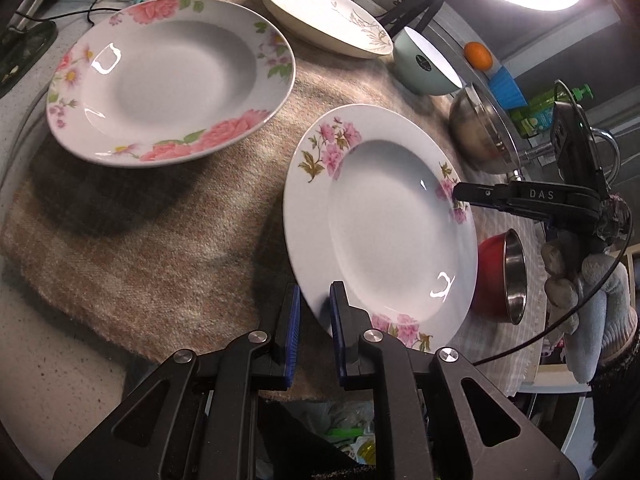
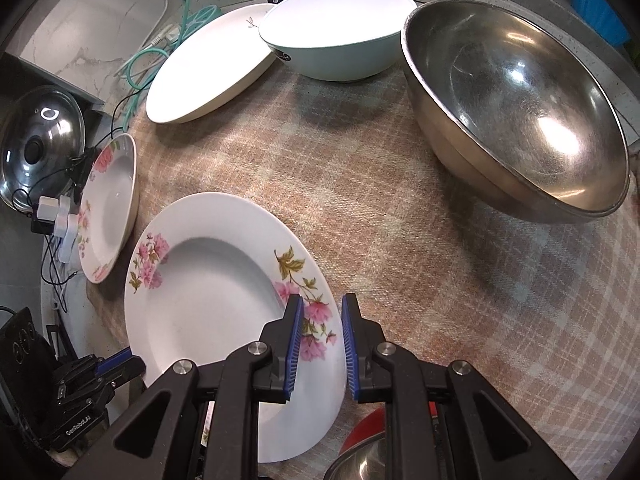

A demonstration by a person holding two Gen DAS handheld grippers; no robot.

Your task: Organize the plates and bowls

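Pink-flower plate sitting tilted on the plaid cloth, near rim tucked between the pads of the left claw, far rim reached by the right claw from the opposite side. Both claws narrow-ish but not pinched: left pads straddling the rim with a gap showing, right pads either side of the flowered rim, no clear squeeze yet. Looks like a two-sided pickup just being set up.

Up and left of the left claw: rose-rimmed plate, apparently raised at one edge, big shadow under it, can't tell what props it. Further ahead, cream plate, then mint bowl just beside it. Right of the right claw, well ahead: big steel bowl. Small red bowl close by the right claw's side, at the cloth's edge.

Progress-wise: barely started, honestly. No stack anywhere, plates all separate, bowls un-nested. Still to do, probably: plates piled together, bowls nested by size.
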